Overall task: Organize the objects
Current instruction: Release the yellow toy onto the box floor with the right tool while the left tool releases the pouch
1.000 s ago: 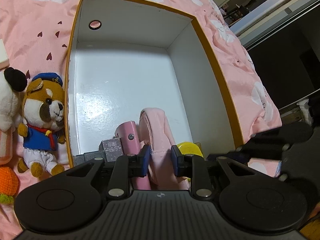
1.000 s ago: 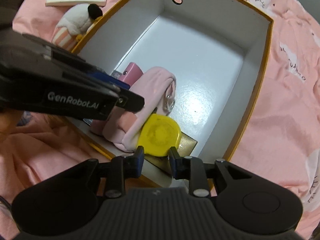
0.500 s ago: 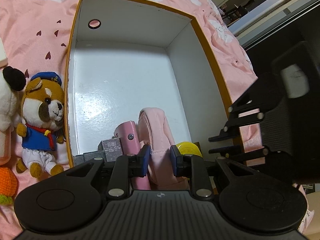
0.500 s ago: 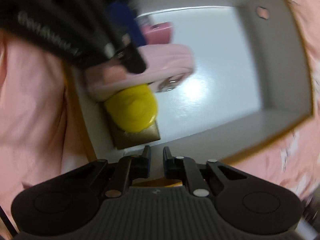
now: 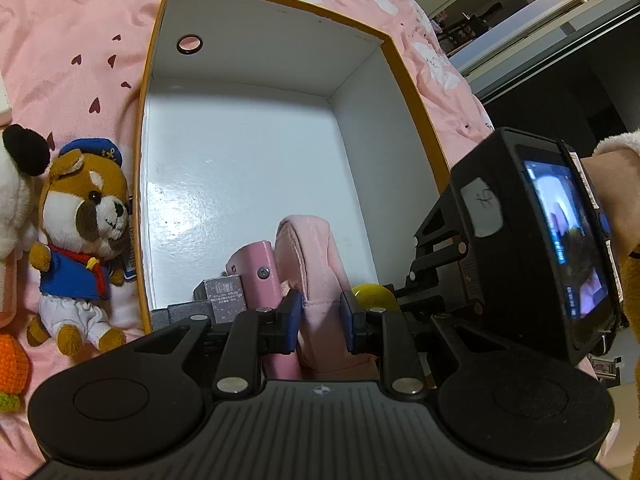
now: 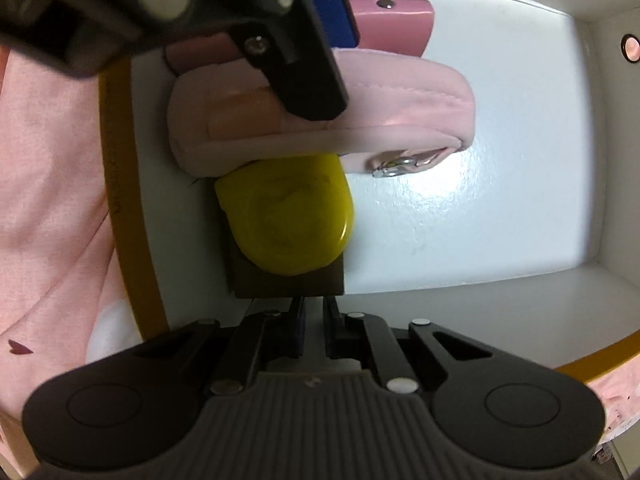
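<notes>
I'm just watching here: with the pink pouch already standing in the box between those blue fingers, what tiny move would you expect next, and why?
Probably the left gripper opens a little and backs out. The pink pouch already sits on the floor of the box, wedged between the pink case and the yellow disc, so it seems placed. The right gripper is nearly closed and holds nothing.

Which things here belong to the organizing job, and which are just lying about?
Job:
white cardboard box with orange rim
soft pink fabric pouch
round yellow case
left tongs

Lying about:
brown plush dog in blue sailor outfit
orange crocheted toy
</notes>
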`<act>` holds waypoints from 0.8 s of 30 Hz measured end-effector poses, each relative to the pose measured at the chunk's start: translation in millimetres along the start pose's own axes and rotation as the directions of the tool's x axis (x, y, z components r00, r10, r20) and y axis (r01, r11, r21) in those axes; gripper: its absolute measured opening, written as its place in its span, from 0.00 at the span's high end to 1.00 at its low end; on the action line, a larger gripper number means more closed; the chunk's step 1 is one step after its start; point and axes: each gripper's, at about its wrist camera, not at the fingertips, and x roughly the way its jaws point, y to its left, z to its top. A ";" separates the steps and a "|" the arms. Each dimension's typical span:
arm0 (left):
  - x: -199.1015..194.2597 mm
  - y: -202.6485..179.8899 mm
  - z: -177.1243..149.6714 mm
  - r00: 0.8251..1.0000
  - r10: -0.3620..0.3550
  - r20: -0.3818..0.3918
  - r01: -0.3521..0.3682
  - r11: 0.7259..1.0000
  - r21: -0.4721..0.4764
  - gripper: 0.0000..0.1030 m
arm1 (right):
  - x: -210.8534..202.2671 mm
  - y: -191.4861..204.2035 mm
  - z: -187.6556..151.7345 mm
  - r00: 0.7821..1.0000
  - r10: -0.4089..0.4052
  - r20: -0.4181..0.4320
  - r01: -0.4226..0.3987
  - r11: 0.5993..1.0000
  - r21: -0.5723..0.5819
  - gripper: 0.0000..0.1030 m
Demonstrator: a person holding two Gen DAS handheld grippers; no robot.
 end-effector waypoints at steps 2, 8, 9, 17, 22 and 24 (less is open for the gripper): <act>-3.0 -0.1 -0.8 1.000 0.001 -0.004 -0.001 1.000 0.003 0.75 | -2.6 0.3 -2.1 0.999 -0.002 0.032 0.002 1.000 0.002 0.96; -2.1 -3.4 -2.7 1.000 0.003 -0.011 -0.003 1.000 0.007 0.75 | -3.2 -4.8 -8.7 0.995 0.017 0.102 -0.021 0.999 0.042 0.99; -2.5 -3.1 -2.6 1.000 0.000 -0.011 0.000 1.000 0.004 0.75 | -3.0 -6.8 -10.2 0.994 0.018 0.104 -0.024 0.998 0.056 0.99; -18.3 -4.9 -3.3 0.999 -0.012 0.031 0.012 1.000 0.011 0.74 | -20.8 -16.1 -26.0 0.992 -0.042 0.122 0.025 0.990 0.141 0.92; -46.2 -12.0 -7.7 0.996 -0.014 0.093 0.007 0.998 0.066 0.74 | -50.9 -16.2 -41.7 0.973 -0.116 0.198 0.077 0.978 0.192 0.92; -61.0 -14.8 -11.1 0.991 0.009 0.133 -0.022 0.995 0.097 0.74 | -71.2 -19.2 -48.8 0.948 -0.170 0.270 0.097 0.960 0.264 0.90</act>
